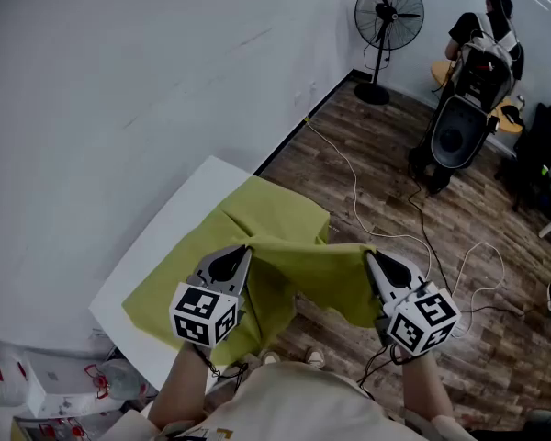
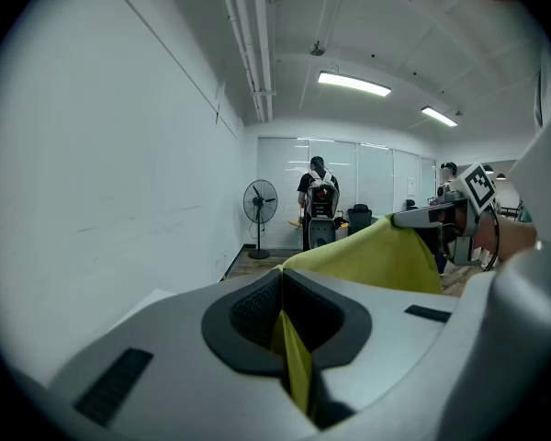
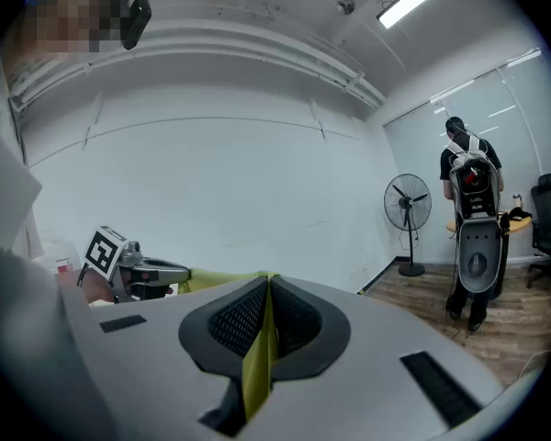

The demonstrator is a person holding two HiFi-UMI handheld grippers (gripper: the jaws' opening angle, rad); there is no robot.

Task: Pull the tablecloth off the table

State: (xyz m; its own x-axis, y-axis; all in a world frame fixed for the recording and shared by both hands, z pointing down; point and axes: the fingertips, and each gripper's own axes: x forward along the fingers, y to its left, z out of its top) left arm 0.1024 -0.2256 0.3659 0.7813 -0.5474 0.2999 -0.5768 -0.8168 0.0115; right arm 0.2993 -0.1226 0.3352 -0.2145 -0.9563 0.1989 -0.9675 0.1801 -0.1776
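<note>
A yellow-green tablecloth lies partly on the white table and is lifted at its near edge. My left gripper is shut on one corner of the cloth, which shows pinched between its pads. My right gripper is shut on the other corner, where the yellow-green tablecloth is clamped between its jaws. Between the two grippers the cloth hangs stretched, folded over itself above the table's near side. From the left gripper view the right gripper holds the raised cloth.
A white wall runs along the table's far side. On the wooden floor lie cables. A standing fan and a person with a pushchair-like machine are far off at the right. Boxes and bags sit at the lower left.
</note>
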